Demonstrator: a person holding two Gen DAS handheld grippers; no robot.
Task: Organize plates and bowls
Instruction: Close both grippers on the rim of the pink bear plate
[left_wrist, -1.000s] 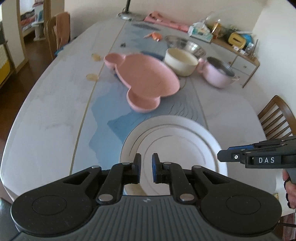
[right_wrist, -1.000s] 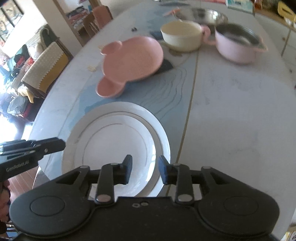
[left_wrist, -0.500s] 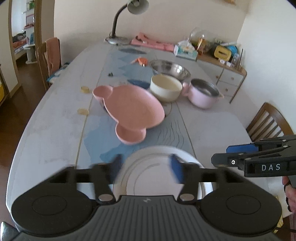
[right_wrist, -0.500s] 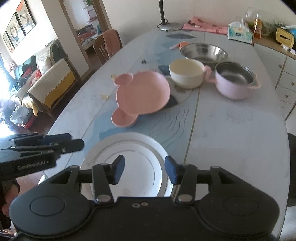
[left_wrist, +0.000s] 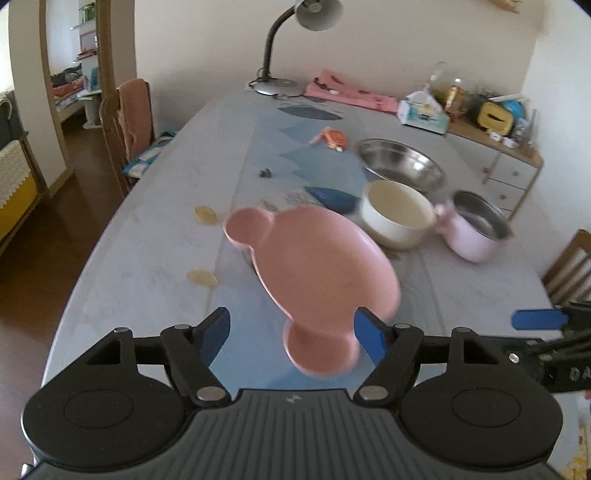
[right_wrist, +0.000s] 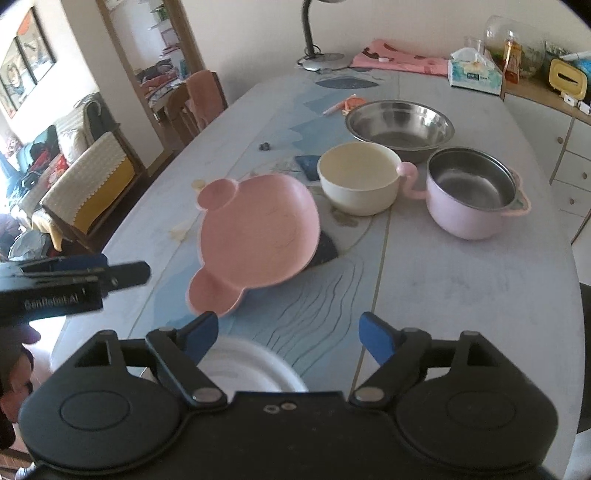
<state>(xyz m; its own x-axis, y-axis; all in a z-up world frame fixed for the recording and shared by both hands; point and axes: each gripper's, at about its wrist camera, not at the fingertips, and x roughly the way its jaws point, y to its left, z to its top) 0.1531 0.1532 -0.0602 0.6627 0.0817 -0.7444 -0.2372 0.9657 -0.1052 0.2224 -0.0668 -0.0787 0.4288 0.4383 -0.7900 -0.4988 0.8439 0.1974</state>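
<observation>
Both tools, left tool (left_wrist: 291, 334) and right tool (right_wrist: 288, 334), are opening, empty; approach the pink plate (right_wrist: 258, 230) at twelve o'clock by its rim.

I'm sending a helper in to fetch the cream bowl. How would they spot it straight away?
On the long table, look past the pink eared plate to the dishes behind it. The cream bowl sits before the steel bowl, left of the pink pot. It alone is cream, with a pink handle.

Tilted pink plate (right_wrist: 258, 229) (eared), cream bowl (right_wrist: 358, 182)
</observation>
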